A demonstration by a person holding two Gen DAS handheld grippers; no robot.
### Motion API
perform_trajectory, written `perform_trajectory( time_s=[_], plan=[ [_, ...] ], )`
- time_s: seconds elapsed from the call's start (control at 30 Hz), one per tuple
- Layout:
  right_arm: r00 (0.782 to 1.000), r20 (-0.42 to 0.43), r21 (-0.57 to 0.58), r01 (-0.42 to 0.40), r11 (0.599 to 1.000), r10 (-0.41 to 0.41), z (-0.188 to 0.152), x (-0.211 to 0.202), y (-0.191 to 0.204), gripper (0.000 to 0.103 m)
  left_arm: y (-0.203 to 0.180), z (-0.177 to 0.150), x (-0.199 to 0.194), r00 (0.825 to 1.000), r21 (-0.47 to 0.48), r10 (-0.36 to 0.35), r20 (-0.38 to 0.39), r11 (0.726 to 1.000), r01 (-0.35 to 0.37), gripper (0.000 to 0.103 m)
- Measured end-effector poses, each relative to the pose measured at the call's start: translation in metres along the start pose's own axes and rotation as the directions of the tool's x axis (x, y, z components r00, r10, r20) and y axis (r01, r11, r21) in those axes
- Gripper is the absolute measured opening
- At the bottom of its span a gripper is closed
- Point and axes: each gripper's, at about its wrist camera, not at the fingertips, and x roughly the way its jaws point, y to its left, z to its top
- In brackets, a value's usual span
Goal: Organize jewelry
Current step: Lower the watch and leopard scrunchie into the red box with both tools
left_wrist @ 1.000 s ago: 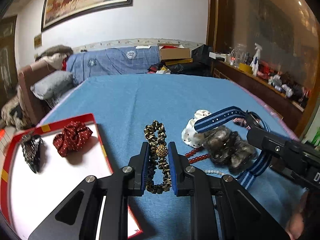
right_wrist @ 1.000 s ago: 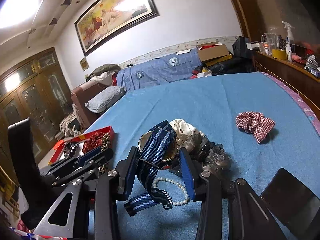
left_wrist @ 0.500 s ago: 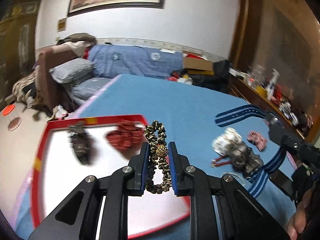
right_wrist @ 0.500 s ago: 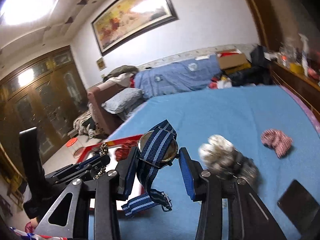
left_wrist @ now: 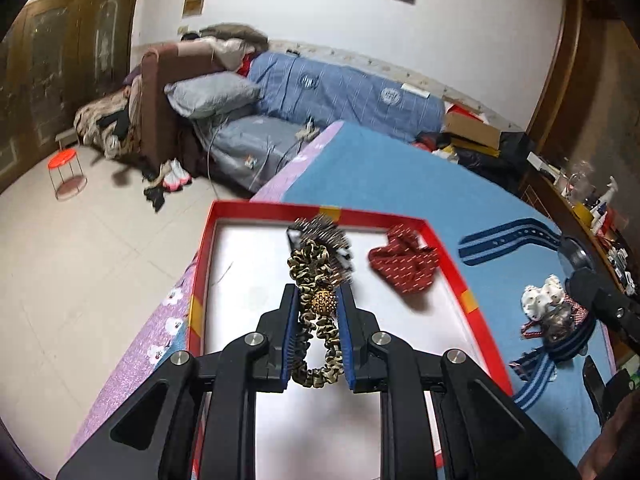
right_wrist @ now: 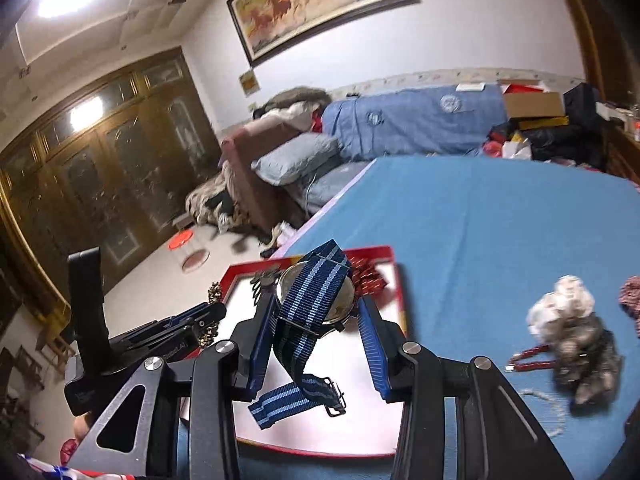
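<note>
My left gripper is shut on a leopard-print scrunchie with a gold bead and holds it above the white floor of the red-rimmed tray. In the tray lie a dark spiky hair clip and a red scrunchie. My right gripper is shut on a watch with a blue striped strap and holds it over the tray. The watch strap also shows in the left wrist view.
On the blue cloth to the right of the tray lies a pile with a white scrunchie, a grey furry clip, red beads and a pearl string. The table's left edge drops to the tiled floor.
Both grippers have swung left with their loads, from over the pile on the blue cloth to above the tray. Both stayed shut.
</note>
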Motion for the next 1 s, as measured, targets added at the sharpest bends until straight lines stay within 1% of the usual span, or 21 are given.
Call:
perform_trajectory(
  time_s=[0.2, 0.4, 0.57, 0.77, 1.0],
  plan=[
    [0.998, -0.068, -0.02, 0.011, 1.0, -0.012, -0.004, 0.043, 0.009, 0.045, 0.017, -0.001, 0.02, 0.998, -0.018, -0.002, -0.07, 1.0, 0.001, 0.018],
    [0.992, -0.121, -0.036, 0.029, 0.999, -0.033, -0.01, 0.074, 0.015, 0.045, 0.02, -0.001, 0.034, 0.994, -0.017, 0.015, -0.112, 1.0, -0.017, 0.018],
    [0.986, -0.159, -0.046, 0.043, 0.998, -0.05, -0.015, 0.094, 0.019, 0.045, 0.019, -0.004, 0.04, 0.992, -0.011, 0.023, -0.128, 1.0, -0.025, 0.018],
    [0.98, -0.186, -0.063, 0.057, 0.996, -0.067, -0.015, 0.109, 0.019, 0.045, 0.022, -0.005, 0.047, 0.99, -0.018, 0.044, -0.138, 0.999, -0.047, 0.018],
    [0.971, -0.222, -0.072, 0.073, 0.995, -0.088, -0.02, 0.124, 0.018, 0.045, 0.015, -0.006, 0.045, 0.99, 0.021, 0.08, -0.119, 0.997, -0.078, 0.018]
  ],
)
